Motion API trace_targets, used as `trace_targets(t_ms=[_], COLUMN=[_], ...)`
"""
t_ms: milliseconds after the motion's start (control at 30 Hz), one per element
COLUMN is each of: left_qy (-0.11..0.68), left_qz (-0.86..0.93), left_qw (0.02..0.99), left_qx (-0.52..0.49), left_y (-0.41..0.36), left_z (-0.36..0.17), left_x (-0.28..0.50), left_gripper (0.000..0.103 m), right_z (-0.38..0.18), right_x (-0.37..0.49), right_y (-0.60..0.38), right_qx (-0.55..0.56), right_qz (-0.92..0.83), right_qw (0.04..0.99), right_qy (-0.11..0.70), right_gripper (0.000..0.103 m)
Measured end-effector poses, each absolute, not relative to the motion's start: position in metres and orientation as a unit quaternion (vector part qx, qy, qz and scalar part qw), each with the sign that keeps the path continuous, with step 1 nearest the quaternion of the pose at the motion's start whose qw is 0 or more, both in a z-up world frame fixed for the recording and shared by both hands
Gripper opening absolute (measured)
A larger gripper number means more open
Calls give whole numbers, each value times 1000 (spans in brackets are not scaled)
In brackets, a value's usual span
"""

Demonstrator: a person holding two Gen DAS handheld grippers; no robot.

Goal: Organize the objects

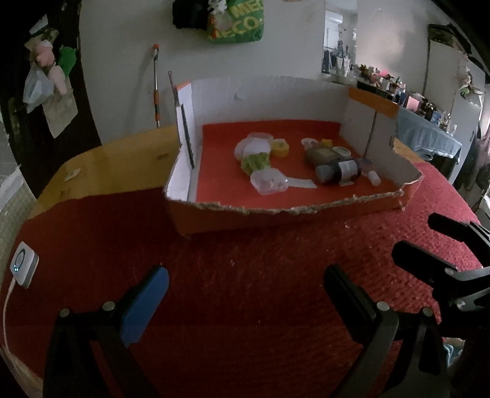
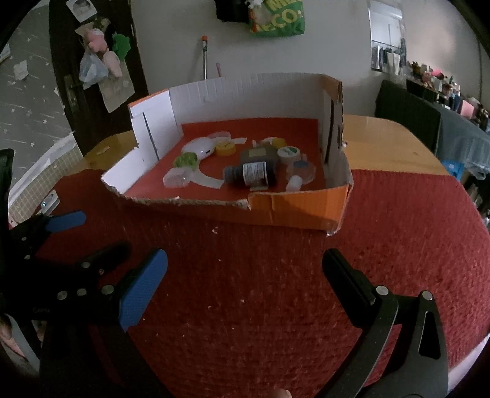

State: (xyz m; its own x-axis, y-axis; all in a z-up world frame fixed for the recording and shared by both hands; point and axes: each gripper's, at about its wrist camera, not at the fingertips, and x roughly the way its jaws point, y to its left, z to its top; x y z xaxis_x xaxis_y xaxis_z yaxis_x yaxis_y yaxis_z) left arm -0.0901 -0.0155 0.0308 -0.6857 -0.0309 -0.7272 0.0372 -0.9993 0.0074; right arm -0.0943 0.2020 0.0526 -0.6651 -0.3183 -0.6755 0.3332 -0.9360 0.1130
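Brown glass-looking bottle [image 2: 249, 174] lies on its side in the cardboard box [image 2: 294, 211], likely heavy, slippery and breakable, so grab its middle, while left gripper [image 1: 245, 294] and right gripper [image 2: 245, 284] wait wide open, holding nothing.

Lived-in home room being shown. Wooden table [image 2: 382, 134] being covered by red woven cloth [image 2: 398, 220]. Green shopping bag [image 2: 278, 18] being hung on far white wall. Plush toys [image 2: 102, 50] and plastic bag [image 2: 92, 69] being hung on dark door, far left. Cluttered shelf [image 1: 395, 82] of knick-knacks being seen far right.
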Motion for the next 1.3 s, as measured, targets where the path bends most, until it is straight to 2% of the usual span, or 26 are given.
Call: trace_targets(t_ms=[1300], left_qy=[13], left_qz=[-903], left_qw=[16], left_qx=[430], left_y=[-22], left_z=[9], left_x=[-97], left_gripper=[103], right_z=[26], right_x=[-103], right_y=[204], right_qx=[390], right_qz=[-910], right_qw=[141], right_qy=[28], right_gripper=[103])
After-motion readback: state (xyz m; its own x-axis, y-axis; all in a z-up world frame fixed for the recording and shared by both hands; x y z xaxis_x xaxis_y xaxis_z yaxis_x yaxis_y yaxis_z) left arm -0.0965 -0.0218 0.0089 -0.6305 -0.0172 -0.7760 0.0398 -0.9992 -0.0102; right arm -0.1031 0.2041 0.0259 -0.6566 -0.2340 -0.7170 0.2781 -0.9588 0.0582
